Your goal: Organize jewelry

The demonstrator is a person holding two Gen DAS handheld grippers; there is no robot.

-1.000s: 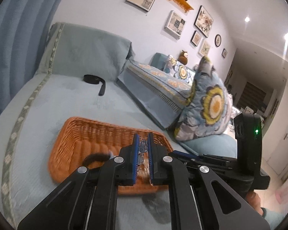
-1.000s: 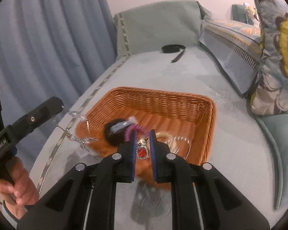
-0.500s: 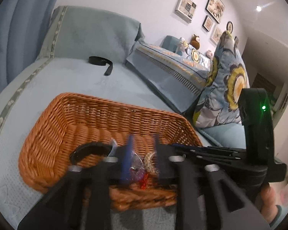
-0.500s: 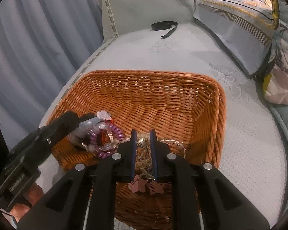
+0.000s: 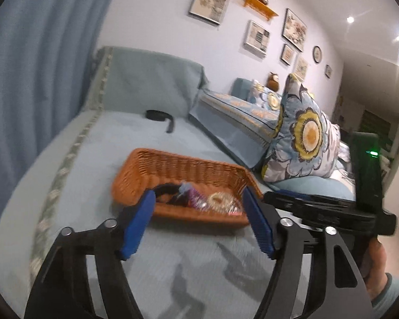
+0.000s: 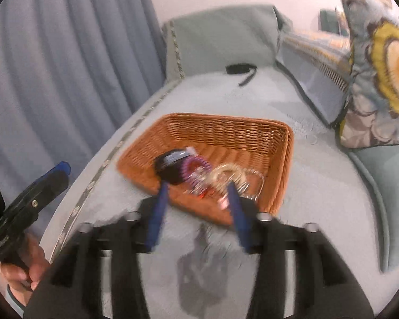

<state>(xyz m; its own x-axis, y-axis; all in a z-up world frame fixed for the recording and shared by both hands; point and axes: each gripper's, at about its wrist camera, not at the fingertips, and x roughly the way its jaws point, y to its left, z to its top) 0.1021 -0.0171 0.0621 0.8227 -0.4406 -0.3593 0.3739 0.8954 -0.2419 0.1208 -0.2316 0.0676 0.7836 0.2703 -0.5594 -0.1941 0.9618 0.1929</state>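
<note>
Jewelry dropped, both grippers empty

Our left gripper (image 5: 198,219) and right gripper (image 6: 198,211) have just been opening, nothing between them; jewelry (image 6: 220,179) lies in the basket (image 6: 286,159) just beyond our fingertips. Little seems left.

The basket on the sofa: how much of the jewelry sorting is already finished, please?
Done: several pieces lie heaped in the wicker basket, among them a purple coil bracelet and a gold bangle. In hand: nothing; the left claw and right claw have just been opening and stand empty. Left: only a black band lies outside on the sofa.
</note>
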